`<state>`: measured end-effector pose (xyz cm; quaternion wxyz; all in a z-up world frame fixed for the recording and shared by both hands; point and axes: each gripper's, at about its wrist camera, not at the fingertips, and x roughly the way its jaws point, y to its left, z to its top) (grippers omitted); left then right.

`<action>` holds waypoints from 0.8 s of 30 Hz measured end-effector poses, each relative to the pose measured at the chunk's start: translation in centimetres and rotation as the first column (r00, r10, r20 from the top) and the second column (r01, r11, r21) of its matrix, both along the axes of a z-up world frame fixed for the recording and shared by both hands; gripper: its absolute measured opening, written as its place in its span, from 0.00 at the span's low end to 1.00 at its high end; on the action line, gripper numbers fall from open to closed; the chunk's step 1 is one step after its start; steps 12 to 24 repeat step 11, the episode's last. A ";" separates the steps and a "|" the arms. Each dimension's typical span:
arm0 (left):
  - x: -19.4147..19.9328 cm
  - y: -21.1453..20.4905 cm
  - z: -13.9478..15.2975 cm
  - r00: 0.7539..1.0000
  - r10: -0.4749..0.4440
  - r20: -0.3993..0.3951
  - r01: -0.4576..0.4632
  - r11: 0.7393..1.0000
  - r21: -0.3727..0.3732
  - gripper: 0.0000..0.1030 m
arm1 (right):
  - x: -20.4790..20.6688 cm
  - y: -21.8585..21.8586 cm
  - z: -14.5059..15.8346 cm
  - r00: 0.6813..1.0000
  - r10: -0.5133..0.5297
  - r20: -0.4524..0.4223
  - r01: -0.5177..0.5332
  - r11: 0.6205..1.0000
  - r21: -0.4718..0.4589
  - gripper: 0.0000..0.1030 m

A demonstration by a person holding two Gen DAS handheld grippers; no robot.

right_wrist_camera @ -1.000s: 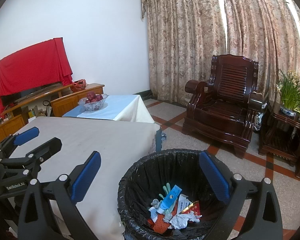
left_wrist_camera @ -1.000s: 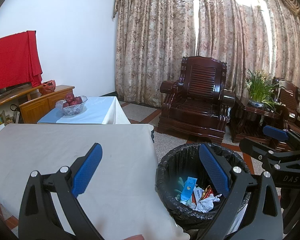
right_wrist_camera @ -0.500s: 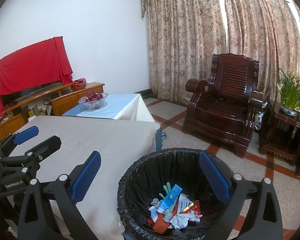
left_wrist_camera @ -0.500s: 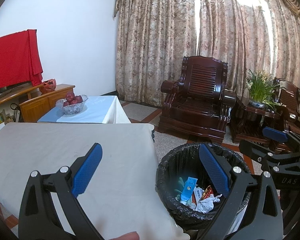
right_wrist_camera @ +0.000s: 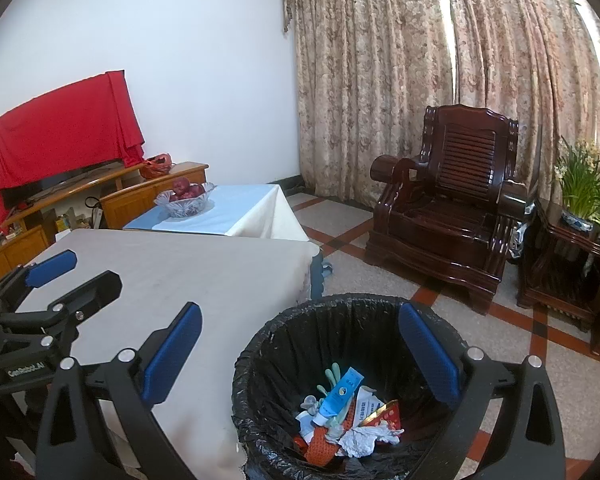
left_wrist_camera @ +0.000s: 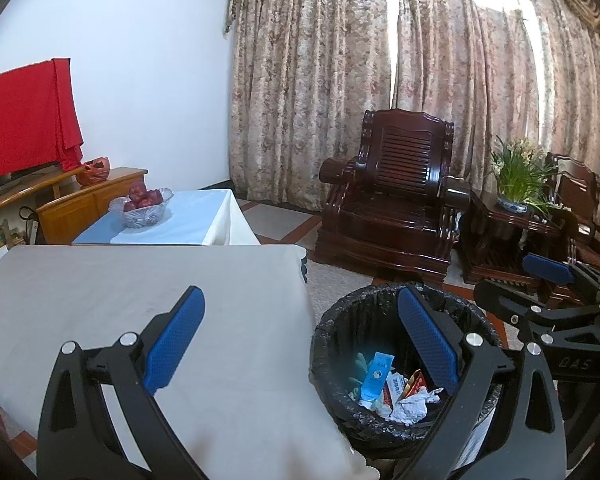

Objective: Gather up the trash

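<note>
A black-lined trash bin stands on the floor beside the white-clothed table. Inside lie a blue tube, crumpled paper, a red wrapper and other scraps; the pile also shows in the left wrist view. My left gripper is open and empty, over the table's edge and the bin. My right gripper is open and empty above the bin. Each gripper shows in the other's view: the right one, the left one.
A second table with a light blue cloth holds a glass bowl of red fruit. A dark wooden armchair, a side table with a potted plant, a wooden cabinet and curtains stand beyond.
Both views have shifted only very slightly. Both grippers stay open and empty, and the trash in the bin has not moved.
</note>
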<state>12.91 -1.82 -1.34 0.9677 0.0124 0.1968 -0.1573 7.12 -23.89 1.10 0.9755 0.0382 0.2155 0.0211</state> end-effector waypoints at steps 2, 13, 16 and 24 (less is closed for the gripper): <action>0.1 0.1 -0.1 1.000 0.000 -0.003 0.000 1.000 0.000 0.92 | -0.1 0.0 -0.2 1.000 -0.001 -0.001 0.001 1.000 0.002 0.94; -0.1 -0.4 -0.4 1.000 0.001 -0.017 -0.001 1.000 0.007 0.92 | -0.5 -0.2 -0.7 1.000 -0.002 -0.005 0.002 1.000 0.005 0.94; -0.1 -0.4 -0.4 1.000 0.001 -0.017 -0.001 1.000 0.007 0.92 | -0.5 -0.2 -0.7 1.000 -0.002 -0.005 0.002 1.000 0.005 0.94; -0.1 -0.4 -0.4 1.000 0.001 -0.017 -0.001 1.000 0.007 0.92 | -0.5 -0.2 -0.7 1.000 -0.002 -0.005 0.002 1.000 0.005 0.94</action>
